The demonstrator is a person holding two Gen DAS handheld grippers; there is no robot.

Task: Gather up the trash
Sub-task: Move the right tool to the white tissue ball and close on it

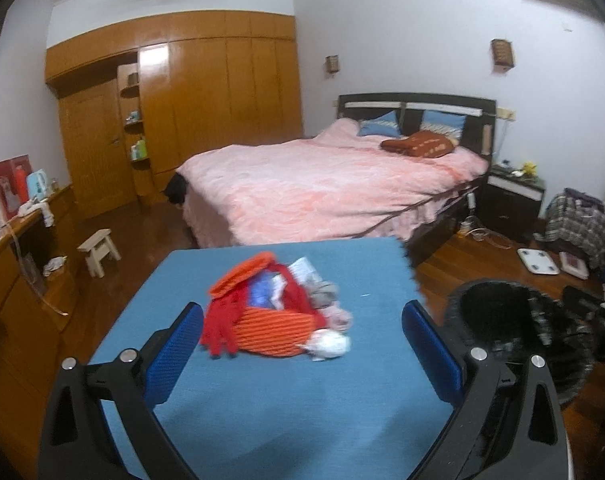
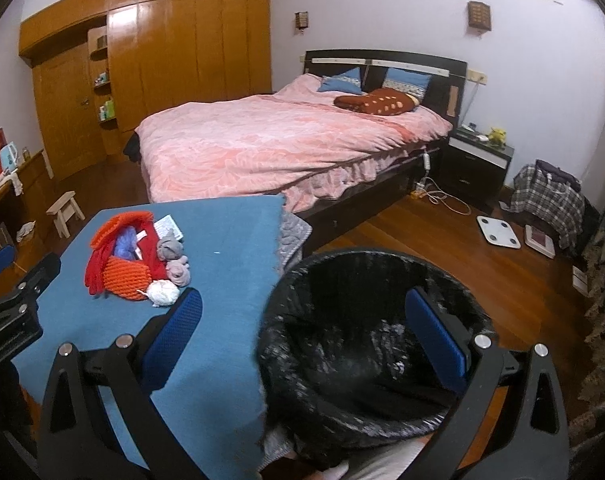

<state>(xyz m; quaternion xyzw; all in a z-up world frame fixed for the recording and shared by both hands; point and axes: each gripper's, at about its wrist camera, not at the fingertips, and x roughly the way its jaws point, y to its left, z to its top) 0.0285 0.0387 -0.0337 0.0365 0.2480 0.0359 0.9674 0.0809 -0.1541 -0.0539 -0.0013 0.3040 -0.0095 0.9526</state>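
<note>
Both pairs of fingers are spread wide and hold nothing: my left gripper [image 1: 302, 344] hangs over the blue-covered bench [image 1: 262, 400], and my right gripper [image 2: 302, 336] hangs over the bench's right edge and the mouth of the bin [image 2: 366, 320].

As I judge it, the job has hardly begun. Ahead of my left fingers [image 1: 170, 356], roughly centred between them, sits an orange knitted basket [image 1: 270, 332] with a red glove [image 1: 218, 324] draped over its left side. Touching the basket at its near right is a crumpled white wad [image 1: 328, 345], which looks like the trash I am after. Behind that wad, against the basket's right side, lie pale grey and pink crumpled bits [image 1: 330, 300]; whether they are paper or cloth I cannot tell. A printed sheet [image 1: 302, 268] pokes up at the basket's far side.

The bin stands off the right end of the bench, under my right fingers [image 2: 434, 336], lined with a black bag. What shows of its inside looks bare, though the bottom is dark and partly hidden. So nothing appears collected yet, and every loose scrap is left to pick up and drop in.

The printed sheet is too small and blurred to read, and I can read no brand or label anywhere else.
</note>
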